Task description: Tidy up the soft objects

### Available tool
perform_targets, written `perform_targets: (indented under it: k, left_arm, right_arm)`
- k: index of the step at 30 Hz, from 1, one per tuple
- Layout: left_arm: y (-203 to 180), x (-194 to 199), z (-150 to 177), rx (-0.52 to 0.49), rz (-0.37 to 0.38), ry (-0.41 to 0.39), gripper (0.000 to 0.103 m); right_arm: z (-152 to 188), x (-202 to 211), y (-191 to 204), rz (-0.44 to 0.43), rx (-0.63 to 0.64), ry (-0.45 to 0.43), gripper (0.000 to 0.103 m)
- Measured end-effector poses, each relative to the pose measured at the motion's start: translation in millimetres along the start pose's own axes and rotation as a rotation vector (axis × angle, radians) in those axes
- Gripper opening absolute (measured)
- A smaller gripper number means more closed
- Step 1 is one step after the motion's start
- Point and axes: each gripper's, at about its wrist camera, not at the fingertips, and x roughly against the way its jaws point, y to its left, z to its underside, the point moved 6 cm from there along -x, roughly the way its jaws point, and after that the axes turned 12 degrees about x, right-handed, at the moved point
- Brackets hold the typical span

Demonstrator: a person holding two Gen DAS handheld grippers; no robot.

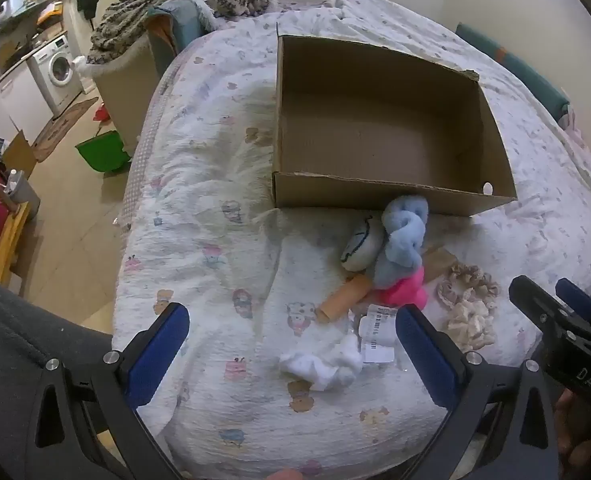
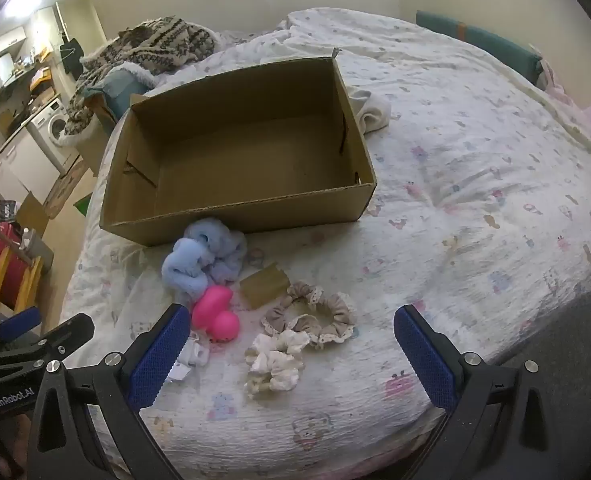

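Since the cardboard box (image 2: 239, 168) on the bed (image 2: 475, 184) holds nothing, sorting looks unstarted: blue plush (image 2: 203, 256), pink toy (image 2: 215, 314) and scrunchies (image 2: 307, 312) lie at its six o'clock. Both the left gripper (image 1: 291, 344) and right gripper (image 2: 291, 344) hover with jaws wide, empty. Only the left view shows the white sock (image 1: 359, 246); only the right, a towel (image 2: 371, 112) beyond the box.

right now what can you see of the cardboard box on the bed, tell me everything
The cardboard box is plain brown corrugated card, rectangular, open-topped with low walls and no lid showing. It looks empty. Its top edges are rough, with a torn far corner and slits in the side walls. It sits upright on the patterned quilt. The fluffy blue toy lies against its near wall, and a white cloth rests beside its far right corner.
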Motion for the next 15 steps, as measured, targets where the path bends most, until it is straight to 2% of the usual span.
perform_targets:
  k: [15]
  left_arm:
    - [2.1,0.3,-3.7,0.007,0.005,-0.001,0.103]
  right_arm:
    - [0.6,-0.3,1.5,-0.011,-0.005,-0.003,0.103]
